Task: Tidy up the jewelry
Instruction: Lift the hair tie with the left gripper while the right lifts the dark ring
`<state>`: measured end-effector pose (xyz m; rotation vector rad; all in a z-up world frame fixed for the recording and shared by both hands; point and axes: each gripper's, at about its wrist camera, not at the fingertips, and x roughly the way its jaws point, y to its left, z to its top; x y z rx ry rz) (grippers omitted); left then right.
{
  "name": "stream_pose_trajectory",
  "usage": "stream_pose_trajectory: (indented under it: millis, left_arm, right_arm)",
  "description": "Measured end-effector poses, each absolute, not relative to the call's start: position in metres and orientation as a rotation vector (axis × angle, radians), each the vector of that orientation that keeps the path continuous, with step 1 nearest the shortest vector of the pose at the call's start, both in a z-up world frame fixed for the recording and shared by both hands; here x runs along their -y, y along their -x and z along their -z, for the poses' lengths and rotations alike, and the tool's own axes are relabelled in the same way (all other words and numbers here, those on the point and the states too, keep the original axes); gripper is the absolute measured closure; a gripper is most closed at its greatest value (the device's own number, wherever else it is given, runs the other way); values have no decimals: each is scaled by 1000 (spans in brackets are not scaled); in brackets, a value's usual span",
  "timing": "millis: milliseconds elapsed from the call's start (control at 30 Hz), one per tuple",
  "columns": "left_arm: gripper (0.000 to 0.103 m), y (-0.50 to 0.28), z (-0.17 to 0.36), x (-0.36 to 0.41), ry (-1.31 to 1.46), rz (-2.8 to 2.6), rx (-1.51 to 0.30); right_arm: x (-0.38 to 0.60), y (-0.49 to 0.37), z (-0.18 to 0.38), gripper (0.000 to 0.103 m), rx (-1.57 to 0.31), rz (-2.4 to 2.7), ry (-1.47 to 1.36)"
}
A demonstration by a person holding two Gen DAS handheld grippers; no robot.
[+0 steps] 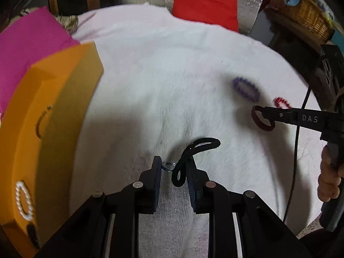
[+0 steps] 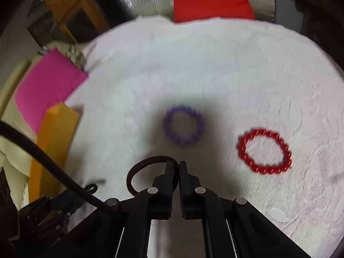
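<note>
A white towel point(image 1: 163, 81) covers the table, with an orange box point(image 1: 53, 116) at its left edge beside a pink sheet point(image 1: 28, 49) and a red cloth point(image 1: 204, 4) at the far end. On the box lie a white bead bracelet point(image 1: 23, 200) and a thin gold hoop point(image 1: 42, 121). On the towel, a purple bead bracelet point(image 2: 182, 125) sits near a red bead bracelet point(image 2: 265, 151). The right gripper point(image 2: 176, 165), its tongs closed, pinches a dark red hair band point(image 2: 139, 169). The left gripper point(image 1: 173, 164), tongs narrowly parted, carries a black hair band point(image 1: 193, 157) looped against its right finger; whether the pads squeeze it cannot be told
</note>
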<state>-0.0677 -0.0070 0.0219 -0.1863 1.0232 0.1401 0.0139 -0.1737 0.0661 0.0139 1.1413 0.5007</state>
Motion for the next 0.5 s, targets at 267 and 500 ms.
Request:
stream_pose_trajectory:
  millis: [267, 500]
  left_arm:
    - [71, 62, -13, 15, 154, -141, -1040]
    - [70, 64, -13, 22, 85, -161, -1024]
  right_arm:
    - [172, -11, -55, 96, -1157, -486, 70]
    - [169, -10, -56, 95, -1135, -479, 106]
